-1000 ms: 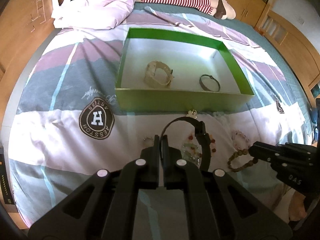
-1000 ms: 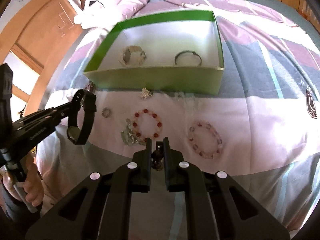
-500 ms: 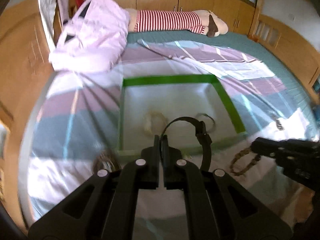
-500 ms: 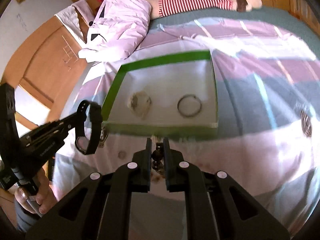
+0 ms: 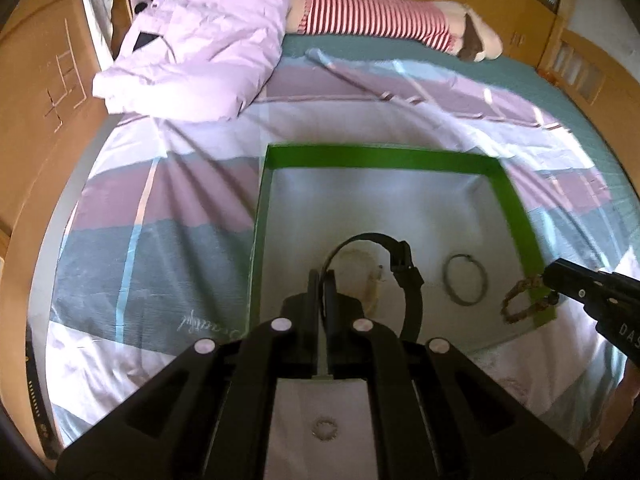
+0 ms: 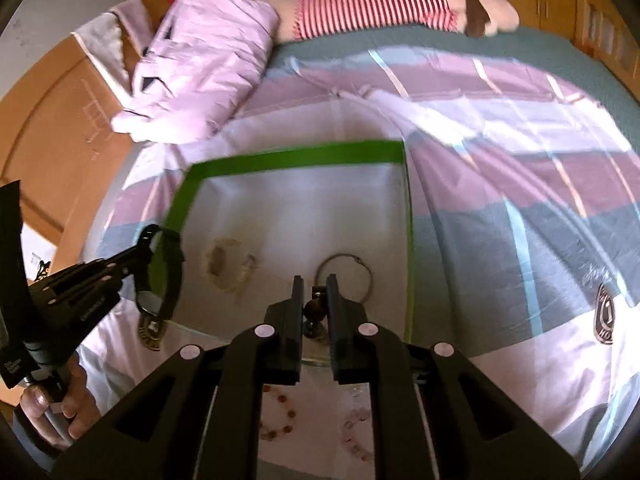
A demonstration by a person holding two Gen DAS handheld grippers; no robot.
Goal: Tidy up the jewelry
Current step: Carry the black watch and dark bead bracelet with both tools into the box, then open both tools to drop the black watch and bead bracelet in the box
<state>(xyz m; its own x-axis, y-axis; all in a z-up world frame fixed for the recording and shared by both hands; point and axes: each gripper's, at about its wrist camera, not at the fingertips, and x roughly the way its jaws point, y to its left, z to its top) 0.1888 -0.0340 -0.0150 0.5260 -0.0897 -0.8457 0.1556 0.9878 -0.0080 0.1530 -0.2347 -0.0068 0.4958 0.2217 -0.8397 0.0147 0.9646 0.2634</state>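
Hanging over the green box (image 5: 516,200) — black watch (image 5: 406,276) clamped in the left gripper (image 5: 321,280), brown bead bracelet (image 5: 520,300) pinched in the right gripper (image 6: 315,292) at the box's right wall. Inside the box: cream watch (image 6: 228,260) left, thin metal bangle (image 5: 466,284) right. Box sits on the striped bed (image 5: 160,208) — loose bracelets (image 6: 280,416) on the near side.

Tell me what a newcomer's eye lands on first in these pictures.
First, the green box lying open on the striped bedspread, with a pale watch and a thin metal bangle on its white floor. Next, the two black claws over its near edge: the left claw grips a black watch, and the right claw grips a brown bead bracelet.
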